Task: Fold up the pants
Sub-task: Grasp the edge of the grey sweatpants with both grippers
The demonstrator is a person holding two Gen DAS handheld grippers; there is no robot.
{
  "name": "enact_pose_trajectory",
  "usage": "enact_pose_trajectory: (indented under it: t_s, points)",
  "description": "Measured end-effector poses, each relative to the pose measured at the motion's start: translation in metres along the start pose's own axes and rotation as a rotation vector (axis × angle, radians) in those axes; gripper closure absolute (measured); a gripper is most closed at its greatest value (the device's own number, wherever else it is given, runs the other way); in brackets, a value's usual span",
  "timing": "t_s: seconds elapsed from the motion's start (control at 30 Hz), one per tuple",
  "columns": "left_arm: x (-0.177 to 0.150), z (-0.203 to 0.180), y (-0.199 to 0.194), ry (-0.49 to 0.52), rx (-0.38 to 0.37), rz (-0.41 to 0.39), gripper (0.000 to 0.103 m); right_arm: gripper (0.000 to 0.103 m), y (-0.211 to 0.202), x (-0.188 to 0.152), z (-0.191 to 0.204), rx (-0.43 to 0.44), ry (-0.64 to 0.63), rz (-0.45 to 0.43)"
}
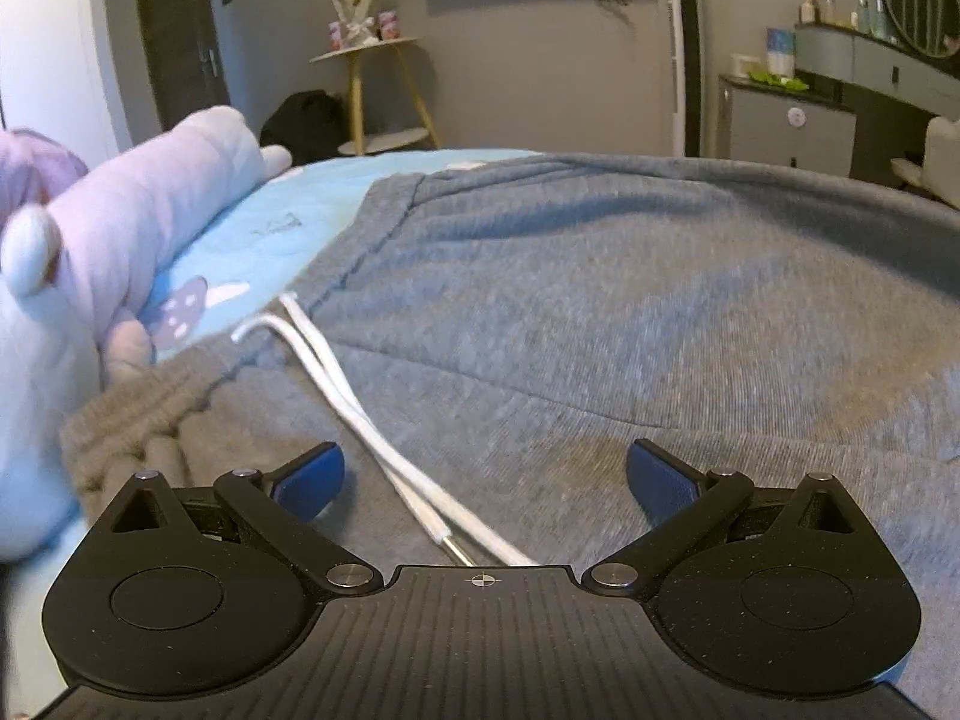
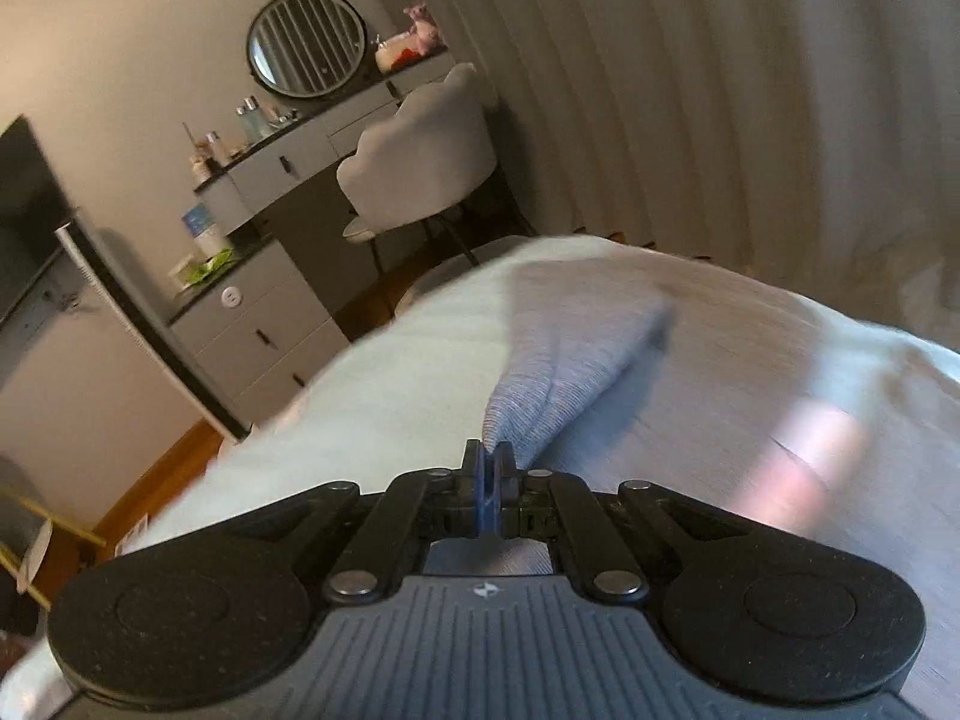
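My grey pants lie spread across the bed, covering most of its light-blue sheet, with the waistband nearest my left claw. A lilac plush toy rests on the sheet beside the waistband. That left claw stands wide, blue pads apart, hovering over the fabric with nothing held. My right claw is pinched tight on a raised fold of the pants, lifting it in a ridge. The white drawstring trails between the left claw's fingers.
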State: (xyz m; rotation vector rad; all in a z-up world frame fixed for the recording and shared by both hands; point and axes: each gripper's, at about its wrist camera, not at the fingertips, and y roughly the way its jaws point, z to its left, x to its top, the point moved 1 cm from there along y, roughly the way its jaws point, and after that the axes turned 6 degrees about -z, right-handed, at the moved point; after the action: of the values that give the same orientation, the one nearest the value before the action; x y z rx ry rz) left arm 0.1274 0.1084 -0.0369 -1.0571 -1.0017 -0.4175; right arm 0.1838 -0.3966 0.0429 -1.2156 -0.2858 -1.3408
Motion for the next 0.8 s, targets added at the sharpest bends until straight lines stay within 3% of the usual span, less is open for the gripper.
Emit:
enact_pose_trajectory:
  t_s: [0.1,0.2,0.27,0.37,0.43,0.5,0.6,0.63,0.7,0.77,0.8]
  points:
    - [0.020,0.004,-0.013,-0.033,-0.100,-0.050,0.000,0.101,-0.034,-0.041,-0.033,-0.042,-0.086,0.077]
    - [0.048,0.005,-0.016,-0.046,-0.235,-0.051,0.000,0.100,-0.040,-0.066,-0.036,-0.147,-0.283,0.160]
    - [0.067,0.010,-0.007,-0.115,-0.310,-0.021,0.000,0.095,-0.046,-0.059,-0.029,-0.129,-0.347,0.111]
    - [0.092,0.015,0.011,-0.238,-0.348,-0.005,0.000,0.083,-0.040,-0.036,-0.007,-0.111,-0.444,-0.006]
    - [0.106,0.012,0.026,-0.299,-0.369,0.011,0.000,0.080,-0.020,-0.024,0.008,-0.109,-0.503,-0.020]
    - [0.117,0.000,0.048,-0.333,-0.442,0.067,0.000,0.079,0.007,-0.014,0.014,-0.135,-0.554,0.011]
    - [0.127,-0.021,0.080,-0.372,-0.535,0.149,0.000,0.069,0.040,-0.005,0.021,-0.153,-0.582,0.068]
    - [0.128,-0.029,0.090,-0.378,-0.550,0.176,0.000,0.063,0.045,-0.004,0.021,-0.161,-0.586,0.068]
    - [0.129,-0.042,0.116,-0.376,-0.534,0.226,0.000,0.062,0.058,-0.003,0.015,-0.206,-0.588,0.073]
    - [0.123,-0.053,0.142,-0.381,-0.508,0.298,0.010,0.062,0.069,0.003,0.007,-0.202,-0.541,0.101]
    - [0.120,-0.056,0.154,-0.402,-0.498,0.338,0.024,0.062,0.070,0.003,0.003,-0.195,-0.512,0.110]
